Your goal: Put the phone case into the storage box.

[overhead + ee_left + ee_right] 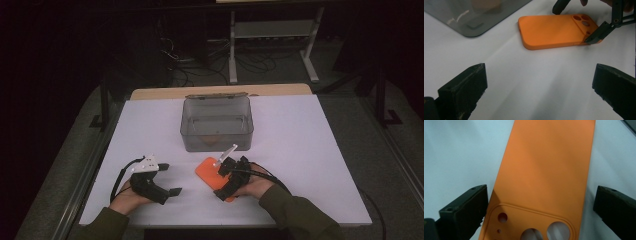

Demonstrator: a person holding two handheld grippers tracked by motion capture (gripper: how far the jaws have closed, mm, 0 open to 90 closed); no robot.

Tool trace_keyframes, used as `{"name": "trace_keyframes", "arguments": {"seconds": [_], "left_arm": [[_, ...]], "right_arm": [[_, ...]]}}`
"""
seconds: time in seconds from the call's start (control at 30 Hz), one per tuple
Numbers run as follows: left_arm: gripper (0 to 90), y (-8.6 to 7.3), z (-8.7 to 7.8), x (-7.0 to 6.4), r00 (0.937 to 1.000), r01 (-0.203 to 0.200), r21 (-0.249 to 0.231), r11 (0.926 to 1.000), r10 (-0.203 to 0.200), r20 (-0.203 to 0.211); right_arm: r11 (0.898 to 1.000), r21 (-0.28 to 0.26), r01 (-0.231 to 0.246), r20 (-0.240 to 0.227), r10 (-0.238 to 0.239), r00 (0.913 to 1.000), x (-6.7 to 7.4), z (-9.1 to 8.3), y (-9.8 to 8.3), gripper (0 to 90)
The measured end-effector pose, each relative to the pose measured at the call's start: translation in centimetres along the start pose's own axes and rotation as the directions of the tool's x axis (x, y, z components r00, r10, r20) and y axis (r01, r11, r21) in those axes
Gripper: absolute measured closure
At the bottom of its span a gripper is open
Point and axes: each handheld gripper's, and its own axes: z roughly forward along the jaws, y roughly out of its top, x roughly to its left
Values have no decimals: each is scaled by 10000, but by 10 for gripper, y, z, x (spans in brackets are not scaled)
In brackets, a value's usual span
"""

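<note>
1. The white rectangular worktop (310, 150) is carrying everything, with a strip of bare wood showing along its far edge.
2. A smoky grey translucent plastic box (216, 124) with rounded corners is sitting open-topped near the middle of the far edge; a faint orange shape is showing through its front wall, too blurred to tell what it is.
3. The left gripper (169, 179), black with a grey three-cornered plate on top, is hovering near the worktop's near-left corner, its jaws spread wide on nothing; in the left gripper view bare white surface is lying between them.
4. The right gripper (226, 186), black with a cable trailing back over the sleeve, is working at the near edge, just right of centre, and its jaws are standing released either side of the case's camera end without clamping it.
5. The flat orange plastic phone case (207, 171), with round camera holes at one end, is lying back-up on the worktop in front of the box and apart from it.
</note>
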Motion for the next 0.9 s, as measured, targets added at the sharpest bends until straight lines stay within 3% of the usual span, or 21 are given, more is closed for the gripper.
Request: {"name": "trace_keyframes", "arguments": {"seconds": [0.33,0.9], "left_arm": [[0,0,0,0,10000,-19,29,10000,19,2],[0,0,0,0,10000,27,17,10000,-27,-26]], "right_arm": [[9997,87,235,247,-238,9994,3,2,0,0],[9992,391,114,431,-131,9990,7,2,2,0]]}}
